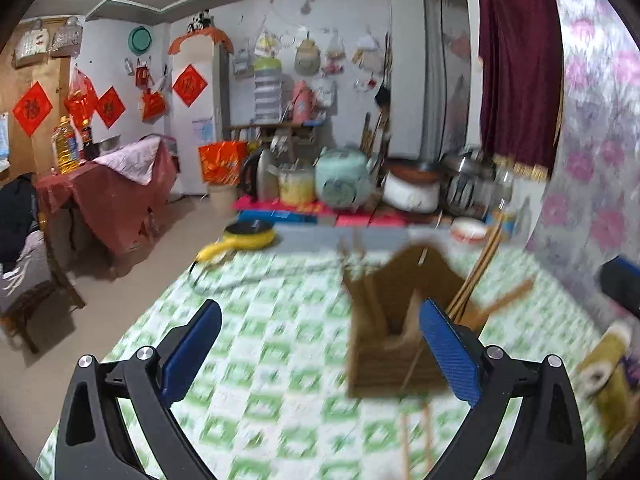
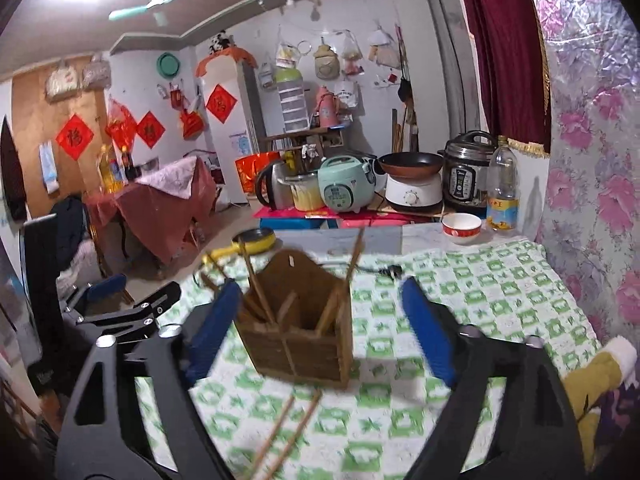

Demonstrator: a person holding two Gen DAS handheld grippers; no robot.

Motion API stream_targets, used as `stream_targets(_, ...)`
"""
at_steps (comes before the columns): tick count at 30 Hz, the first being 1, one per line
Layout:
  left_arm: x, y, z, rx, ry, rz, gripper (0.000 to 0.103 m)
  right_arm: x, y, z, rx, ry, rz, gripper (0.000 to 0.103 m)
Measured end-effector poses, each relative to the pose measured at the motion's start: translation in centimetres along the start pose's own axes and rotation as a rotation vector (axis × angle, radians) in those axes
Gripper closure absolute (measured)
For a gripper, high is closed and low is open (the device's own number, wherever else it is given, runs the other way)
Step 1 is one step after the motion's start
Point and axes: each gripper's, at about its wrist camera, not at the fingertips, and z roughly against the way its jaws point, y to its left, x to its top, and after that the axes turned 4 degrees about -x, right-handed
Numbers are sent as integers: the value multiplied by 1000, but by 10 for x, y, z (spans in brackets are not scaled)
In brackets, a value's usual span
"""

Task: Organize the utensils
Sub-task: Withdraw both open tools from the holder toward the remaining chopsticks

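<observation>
Chopsticks (image 2: 260,288) stand loosely in a wooden holder (image 2: 298,330) on the green-and-white checked tablecloth (image 2: 500,292), leaning at different angles, some tips rising above its peaked back panel. Two more chopsticks (image 2: 290,436) lie flat on the cloth just in front of the holder, side by side and apart from it. In the right wrist view the right gripper (image 2: 316,328) is spread wide with the holder between its blue fingers, neither pad touching the wood as far as can be seen. The left gripper (image 1: 320,348) is also spread wide and holds nothing; the holder appears near its right finger, blurred. Behind the holder a yellow pan (image 2: 250,240) sits at the table's far edge. A white bowl (image 2: 461,227) and a clear bottle (image 2: 503,188) stand at the far right corner.
</observation>
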Motion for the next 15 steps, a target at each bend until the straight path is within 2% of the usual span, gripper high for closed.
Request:
stream_targets(2,-30,3,-8,8,53,-17,6,-26,3,-5,-30,31,35,18)
stream_targets(5,-67,6,-24,45,142,-54,6,-68,-2,-28,-70,139,57,18)
stream_targets(8,-91,3,-42,61,262,-98,6,-87,-11,-46,-66,253,31,18)
stream_targets(11,-105,-1,-40,67,284,-131,6,-93,-17,-50,-14,302,-26,18)
stream_targets(15,-113,-9,-31,86,260,-177,6,-100,-14,-49,-25,312,-22,18)
